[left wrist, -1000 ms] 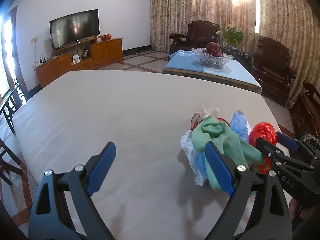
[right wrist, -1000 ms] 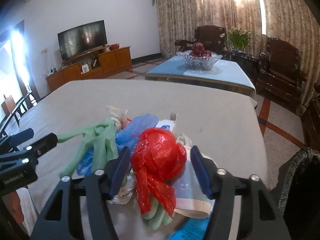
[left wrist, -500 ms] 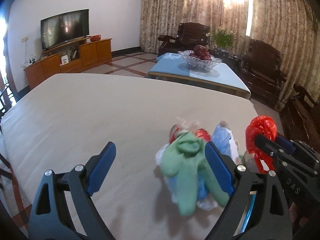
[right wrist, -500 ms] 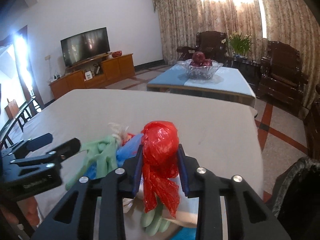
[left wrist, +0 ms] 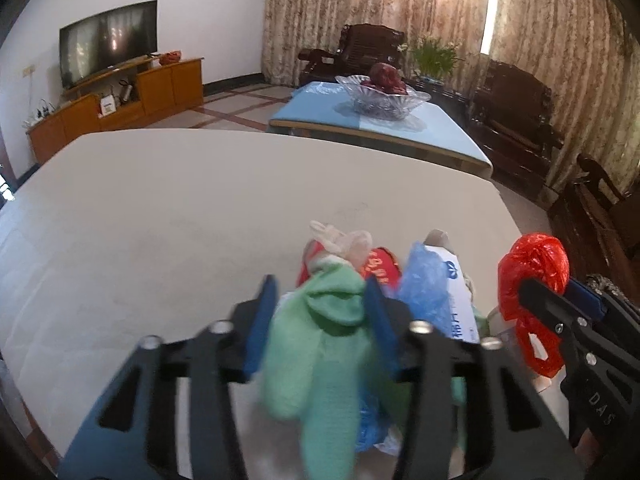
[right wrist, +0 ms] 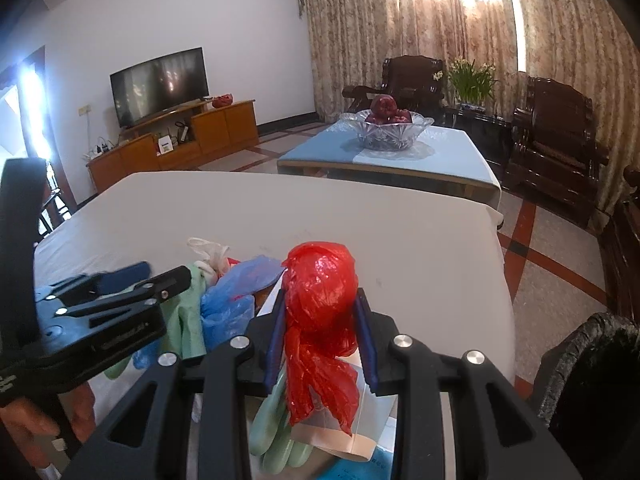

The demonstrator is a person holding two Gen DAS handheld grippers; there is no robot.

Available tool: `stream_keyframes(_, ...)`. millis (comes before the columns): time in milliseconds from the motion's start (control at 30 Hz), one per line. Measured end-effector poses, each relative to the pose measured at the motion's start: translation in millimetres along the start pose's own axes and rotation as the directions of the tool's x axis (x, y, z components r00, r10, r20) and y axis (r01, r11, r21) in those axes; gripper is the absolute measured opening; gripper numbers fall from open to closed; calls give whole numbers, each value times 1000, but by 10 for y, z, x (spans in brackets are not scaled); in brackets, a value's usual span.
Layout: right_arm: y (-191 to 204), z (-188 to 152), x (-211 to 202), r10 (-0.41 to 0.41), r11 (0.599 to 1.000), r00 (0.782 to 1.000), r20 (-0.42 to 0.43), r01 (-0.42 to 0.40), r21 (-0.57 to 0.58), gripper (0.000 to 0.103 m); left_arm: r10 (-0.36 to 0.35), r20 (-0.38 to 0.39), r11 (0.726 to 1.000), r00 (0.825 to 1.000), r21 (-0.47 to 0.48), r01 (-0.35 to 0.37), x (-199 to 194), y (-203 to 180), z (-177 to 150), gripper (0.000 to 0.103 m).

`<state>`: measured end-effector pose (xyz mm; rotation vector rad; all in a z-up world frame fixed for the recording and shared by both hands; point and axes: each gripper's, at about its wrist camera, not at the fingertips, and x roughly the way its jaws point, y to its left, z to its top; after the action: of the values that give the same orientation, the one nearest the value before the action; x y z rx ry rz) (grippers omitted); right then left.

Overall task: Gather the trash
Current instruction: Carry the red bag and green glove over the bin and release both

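My right gripper [right wrist: 320,330] pinches the light, crinkly red plastic bag [right wrist: 320,280]; my left gripper [left wrist: 320,312] squeezes the soft green rubber glove [left wrist: 316,344] mid-body.

Setting: the living and dining room of a home. A curved television [right wrist: 160,85] is being carried on a long wooden media cabinet [right wrist: 176,145] against a white wall. Carved dark wooden armchairs [right wrist: 554,141] are being backed by floor-length patterned curtains [right wrist: 360,36]. A glass fruit bowl [right wrist: 386,130] is being displayed on a blue-covered low table [right wrist: 448,160]; potted flowers [right wrist: 472,80] are being lit from the window.
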<state>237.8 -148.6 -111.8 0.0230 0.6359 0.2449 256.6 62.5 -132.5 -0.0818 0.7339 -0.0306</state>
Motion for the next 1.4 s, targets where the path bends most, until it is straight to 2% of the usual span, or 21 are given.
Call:
stream_keyframes(33,2,-2,-1,0,1000,1000,-1,0,-1,32,-5,2,1000,1000,7,5,1,-16,-5,25)
stream_keyframes(67,11,-6,-8,1,1000,1000,0,-1,-2,32,-2,7,1000,1000,14,2,-9,-28,-9,11)
stream_keyframes(100,12,-3,-16,2,1000,1000,1,-2,-1,32,-7,6,1000,1000,15,7,-17,-36,-13,8)
stream_keyframes(200,11,1,-40,8,1000,1000,6,-8,1,32,-28,7,999,1000,-20,29,-53,23,-1,3)
stream_keyframes(367,8,-8,-93,13,1000,1000,10,-13,3,32,-33,22,999,999,-23,33,-179,44,14,3)
stream_keyframes(433,10,-11,-87,9,1000,1000,6,-9,5,32,-41,9,999,999,-21,41,-180,29,10,8)
stream_keyframes(467,2,-24,-91,8,1000,1000,3,-8,8,32,-43,2,999,999,-23,43,-170,16,-3,16)
stream_keyframes(500,-5,-28,-91,7,1000,1000,0,-7,9,32,-37,-8,999,999,-20,37,-153,-2,-16,38)
stream_keyframes(567,-16,-36,-94,3,1000,1000,-6,-3,7,32,-23,-10,1000,1000,-15,23,-127,-36,-43,62)
stream_keyframes(633,-25,-42,-95,-1,1000,1000,-9,1,5,32,-24,-21,1000,999,-16,24,-91,-44,-64,62)
stream_keyframes(667,-32,-41,-93,-3,1000,1000,-11,3,5,32,-31,-29,999,999,-21,31,-67,-43,-73,59)
stream_keyframes(700,-38,-43,-91,-4,1000,1000,-13,4,8,32,-40,-35,999,999,-27,39,-56,-27,-84,39)
stream_keyframes(733,-45,-46,-89,-5,1000,1000,-14,5,10,32,-44,-39,999,998,-29,42,-46,-26,-92,29)
stream_keyframes(800,-49,-44,-91,-7,1000,1000,-14,7,13,32,-43,-34,999,998,-30,42,-64,-22,-90,17)
stream_keyframes(900,-46,-37,-117,-8,1000,1000,-8,8,15,32,-47,-4,998,999,-30,47,-161,-10,-46,11)
stream_keyframes(1200,-31,-5,-294,0,1000,1000,26,0,17,33,-73,98,997,992,-23,76,-609,-25,80,8)
stream_keyframes(1400,-53,-94,-398,-1,1000,1000,13,1,20,33,-72,70,997,995,-26,74,-702,-53,-125,7)
